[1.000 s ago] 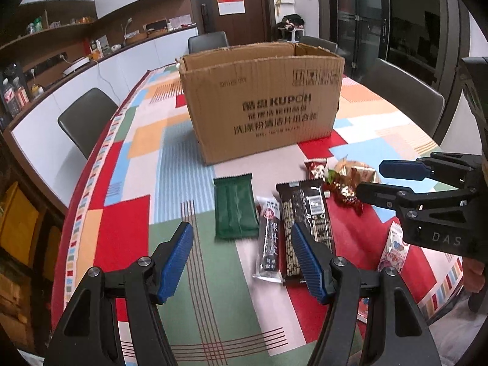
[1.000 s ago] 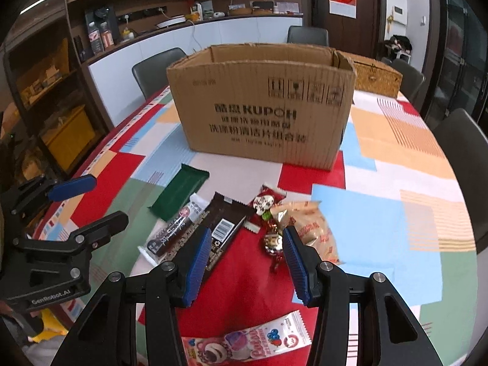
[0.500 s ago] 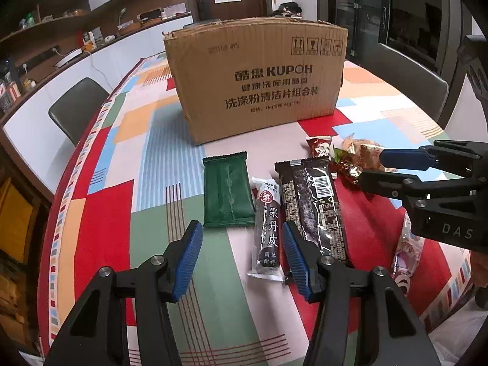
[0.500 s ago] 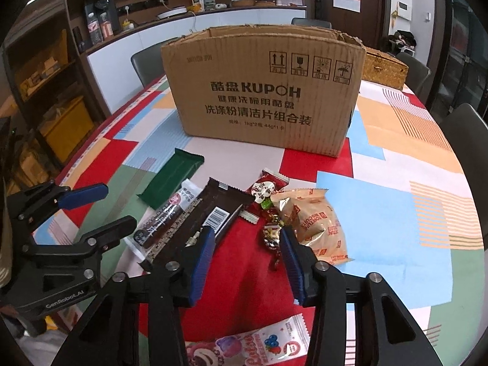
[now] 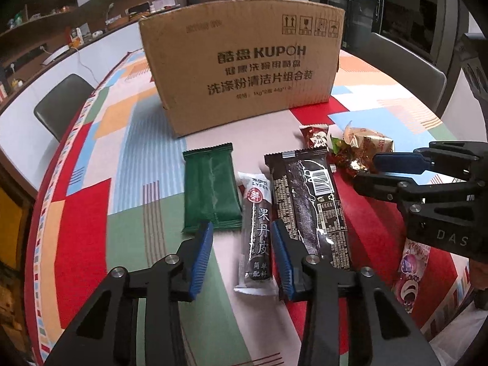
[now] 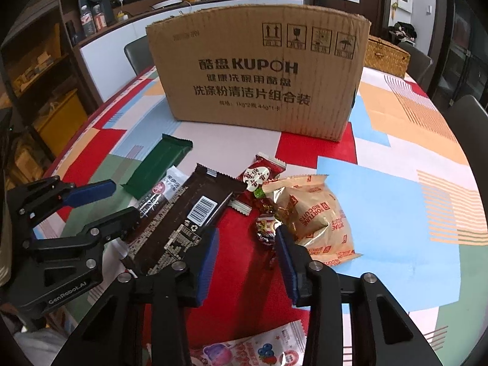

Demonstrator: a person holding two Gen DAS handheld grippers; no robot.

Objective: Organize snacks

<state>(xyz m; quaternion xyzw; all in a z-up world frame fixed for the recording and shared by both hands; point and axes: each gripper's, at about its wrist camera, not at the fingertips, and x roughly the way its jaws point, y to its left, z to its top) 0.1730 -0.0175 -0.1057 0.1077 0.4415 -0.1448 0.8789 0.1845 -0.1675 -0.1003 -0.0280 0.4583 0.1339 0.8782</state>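
A slim black-and-white snack stick (image 5: 257, 231) lies between the pads of my left gripper (image 5: 242, 256); its jaws are closing, and the pads stand clear of the stick. A green packet (image 5: 210, 189) lies left of it, a long dark-brown packet (image 5: 308, 201) right of it. My right gripper (image 6: 246, 259) hangs over the red cloth with jaws closing. A foil-wrapped candy (image 6: 265, 231) sits just ahead of its right pad, untouched. A gold biscuit bag (image 6: 314, 216) and a small red packet (image 6: 260, 172) lie beyond. The cardboard box (image 6: 259, 76) stands upright behind the snacks.
A pink fruit-print packet (image 6: 253, 350) lies at the near table edge under the right gripper. The patchwork tablecloth (image 5: 91, 213) covers a round table with grey chairs (image 5: 61, 103) around it. A wicker basket (image 6: 387, 58) sits behind the box.
Both grippers have sunk toward the table and come nearer the snacks. The jaws of both have narrowed. The snacks and the box have not moved.
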